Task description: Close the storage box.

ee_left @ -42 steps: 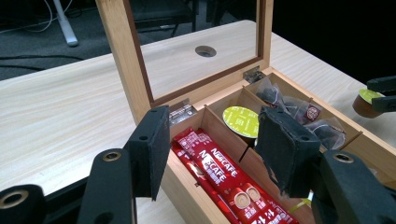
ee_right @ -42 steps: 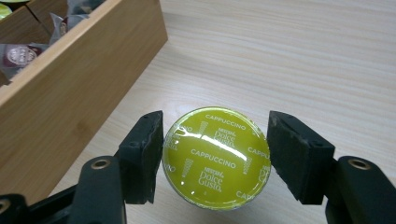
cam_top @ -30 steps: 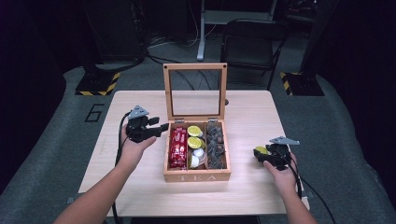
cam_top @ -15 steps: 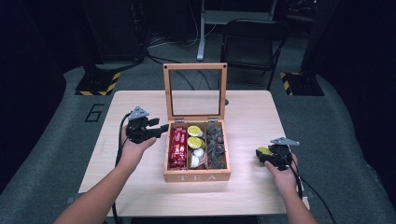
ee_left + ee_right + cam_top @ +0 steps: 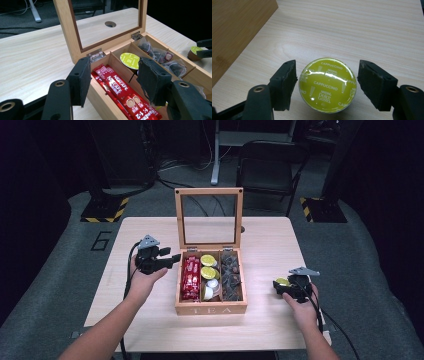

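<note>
Yellow-green capsule (image 5: 327,85) sits on the tabletop (image 5: 362,30) between the right gripper (image 5: 327,85)'s jaws, which have just been opening and stand clear of it, so it looks released; the left gripper (image 5: 113,80) stays spread over the tea box (image 5: 210,309).

Capsule (image 5: 327,85): round, yellow-green foil lid printed "CAPPUCCINO" and "Dolce Gusto". Pose: upright, lid facing up, resting on the light wooden table (image 5: 367,32). Location: lower centre of the right gripper view; lower right in the high view (image 5: 282,282).
</note>
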